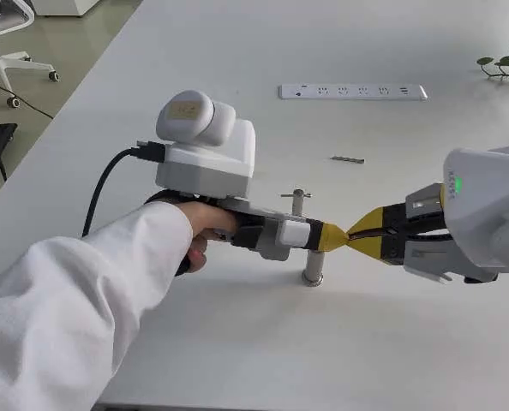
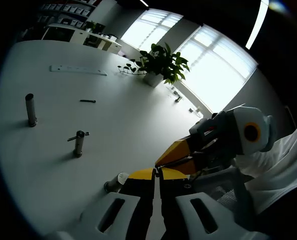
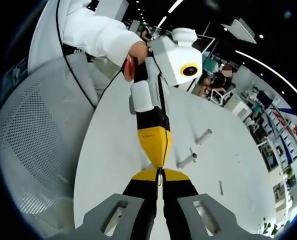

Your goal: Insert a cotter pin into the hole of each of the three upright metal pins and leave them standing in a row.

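Three upright metal pins [image 2: 78,143]; the middle holds a cotter pin [image 2: 71,138], a loose cotter pin [image 2: 87,101] lies beyond

Near pin [image 1: 313,274]: top hidden behind left gripper [image 1: 338,236] tips. Anything pinched betw tips too small to tell. Right gripper [image 1: 359,235] body cut off, 3 o'clock edge.

Your white tabletop [image 1: 237,342] carries a long white plastic power strip [image 1: 353,92]. Nearer you than that strip lies a small dark flat metal piece [image 1: 347,159]. Nearer still stands an upright grey metal pin [image 1: 297,202] with a thin crosspiece, then a second upright grey metal pin [image 1: 313,272].
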`<state>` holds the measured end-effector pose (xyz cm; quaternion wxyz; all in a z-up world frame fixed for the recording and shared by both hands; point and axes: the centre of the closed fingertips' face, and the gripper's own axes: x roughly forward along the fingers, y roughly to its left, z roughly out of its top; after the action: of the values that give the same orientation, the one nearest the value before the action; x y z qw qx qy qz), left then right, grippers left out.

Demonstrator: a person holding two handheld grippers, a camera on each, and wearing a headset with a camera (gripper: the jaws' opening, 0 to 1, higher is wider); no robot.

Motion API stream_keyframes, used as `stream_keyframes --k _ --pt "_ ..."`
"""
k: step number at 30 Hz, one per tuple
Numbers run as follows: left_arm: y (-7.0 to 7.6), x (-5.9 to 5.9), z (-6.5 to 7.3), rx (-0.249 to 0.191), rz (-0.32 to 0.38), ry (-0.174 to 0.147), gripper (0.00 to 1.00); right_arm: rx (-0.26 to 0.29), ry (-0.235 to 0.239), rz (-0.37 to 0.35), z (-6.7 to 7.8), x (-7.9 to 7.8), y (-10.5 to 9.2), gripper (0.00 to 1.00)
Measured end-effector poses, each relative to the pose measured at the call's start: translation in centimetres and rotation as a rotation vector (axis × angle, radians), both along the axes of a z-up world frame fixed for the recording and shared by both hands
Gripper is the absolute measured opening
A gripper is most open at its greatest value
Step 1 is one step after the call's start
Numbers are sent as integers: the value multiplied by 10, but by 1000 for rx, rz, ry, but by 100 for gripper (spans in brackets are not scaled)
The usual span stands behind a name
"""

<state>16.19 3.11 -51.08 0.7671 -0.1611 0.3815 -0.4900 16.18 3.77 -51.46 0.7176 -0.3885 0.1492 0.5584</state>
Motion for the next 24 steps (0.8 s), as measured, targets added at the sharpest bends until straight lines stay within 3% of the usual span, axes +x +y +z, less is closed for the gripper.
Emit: stream_keyframes --k 1,5,9,18,20,24 --pt "0 -1 0 -4 4 19 1 -1 1 3 0 -1 0 0" --pt "0 -1 0 -16 8 36 1 -9 -11 17 1 -3 0 0" --pt "-1 0 0 -42 41 80 1 -12 -19 18 1 -2 0 0" --pt "-2 -6 -5 8 3 55 0 -28 -12 42 -5 -5 -1 0" --pt "-1 -7 -6 13 -4 62 0 -26 -14 49 -6 -7 0 0" --pt "-1 -8 -6 19 -11 43 0 -28 -9 49 -6 -7 0 0"
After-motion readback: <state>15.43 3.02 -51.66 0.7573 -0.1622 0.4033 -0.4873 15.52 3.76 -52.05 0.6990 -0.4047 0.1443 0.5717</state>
